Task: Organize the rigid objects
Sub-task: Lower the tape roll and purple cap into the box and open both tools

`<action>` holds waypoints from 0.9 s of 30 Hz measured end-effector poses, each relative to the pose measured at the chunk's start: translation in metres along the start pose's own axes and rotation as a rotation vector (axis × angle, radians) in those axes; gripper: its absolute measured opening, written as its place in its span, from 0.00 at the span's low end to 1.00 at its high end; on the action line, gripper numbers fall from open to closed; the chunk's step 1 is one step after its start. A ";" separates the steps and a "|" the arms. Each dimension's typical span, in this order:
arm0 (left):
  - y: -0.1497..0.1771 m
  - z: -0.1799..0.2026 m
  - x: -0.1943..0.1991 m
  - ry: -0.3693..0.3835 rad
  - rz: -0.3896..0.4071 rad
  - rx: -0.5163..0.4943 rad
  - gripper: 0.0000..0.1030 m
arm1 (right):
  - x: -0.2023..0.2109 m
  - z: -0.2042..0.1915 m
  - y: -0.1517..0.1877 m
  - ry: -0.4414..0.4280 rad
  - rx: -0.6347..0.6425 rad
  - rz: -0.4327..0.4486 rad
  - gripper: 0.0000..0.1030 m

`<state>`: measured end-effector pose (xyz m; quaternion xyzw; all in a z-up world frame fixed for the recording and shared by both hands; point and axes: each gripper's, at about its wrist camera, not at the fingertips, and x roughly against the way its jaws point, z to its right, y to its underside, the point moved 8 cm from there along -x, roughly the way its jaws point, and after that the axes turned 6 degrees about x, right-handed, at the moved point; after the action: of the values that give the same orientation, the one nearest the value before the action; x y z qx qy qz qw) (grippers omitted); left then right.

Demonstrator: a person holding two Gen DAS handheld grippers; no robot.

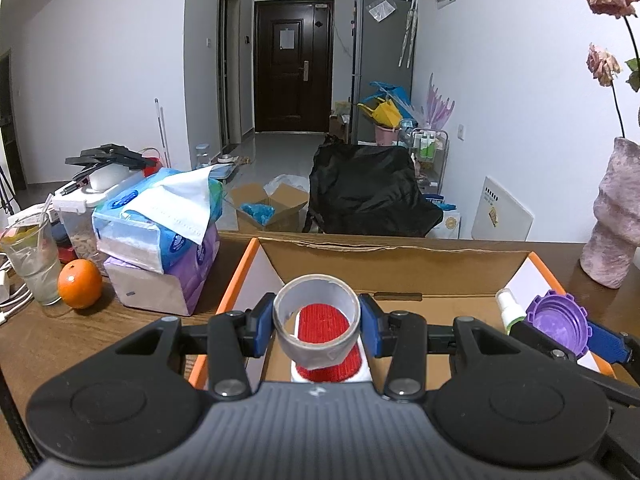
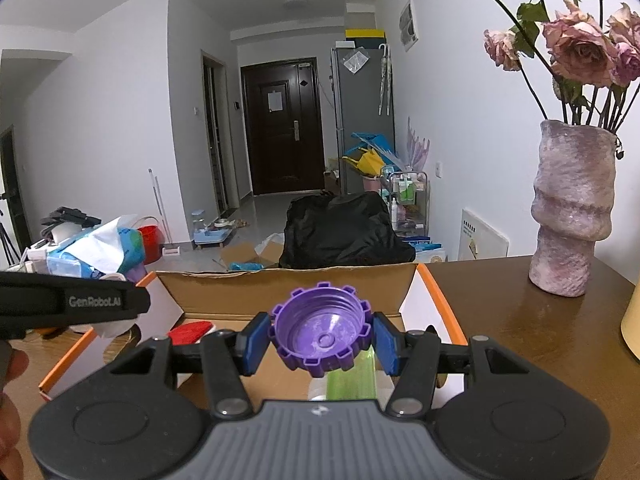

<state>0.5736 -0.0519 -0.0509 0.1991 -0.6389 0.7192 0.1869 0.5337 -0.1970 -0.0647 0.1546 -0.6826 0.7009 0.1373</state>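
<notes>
My left gripper (image 1: 317,322) is shut on a grey tape roll (image 1: 317,344), held over an open cardboard box (image 1: 400,266) with orange-edged flaps. Below the roll, inside the box, lies a white item with a red ribbed pad (image 1: 326,326). My right gripper (image 2: 321,340) is shut on a purple notched bottle cap (image 2: 321,330), also above the box (image 2: 288,288). The cap (image 1: 557,322) and right gripper show at the right of the left wrist view. A green spray bottle (image 2: 352,378) lies in the box under the cap; its white top (image 1: 507,300) is visible.
Left of the box are stacked tissue packs (image 1: 160,220), an orange (image 1: 80,284), a glass (image 1: 30,256) and a clear container. A pink vase (image 2: 572,208) with dried roses stands on the brown table (image 2: 520,320) at the right. A yellow object (image 2: 631,328) sits at the far right edge.
</notes>
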 end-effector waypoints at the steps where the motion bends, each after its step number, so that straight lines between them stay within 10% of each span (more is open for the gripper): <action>1: 0.000 0.001 -0.002 -0.002 -0.002 -0.002 0.43 | -0.001 0.000 0.000 0.001 0.001 -0.001 0.52; 17: -0.006 -0.001 -0.033 -0.013 -0.036 -0.029 0.44 | -0.026 -0.002 0.000 0.003 0.036 -0.031 0.52; 23: -0.007 -0.005 -0.031 -0.023 -0.022 -0.024 0.84 | -0.029 0.001 0.001 0.006 0.035 -0.061 0.59; 27: -0.010 -0.006 -0.028 -0.040 -0.003 -0.019 1.00 | -0.028 0.007 0.001 0.042 0.028 -0.054 0.97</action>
<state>0.6027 -0.0449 -0.0576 0.2128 -0.6489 0.7087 0.1771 0.5591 -0.2035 -0.0770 0.1600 -0.6653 0.7096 0.1684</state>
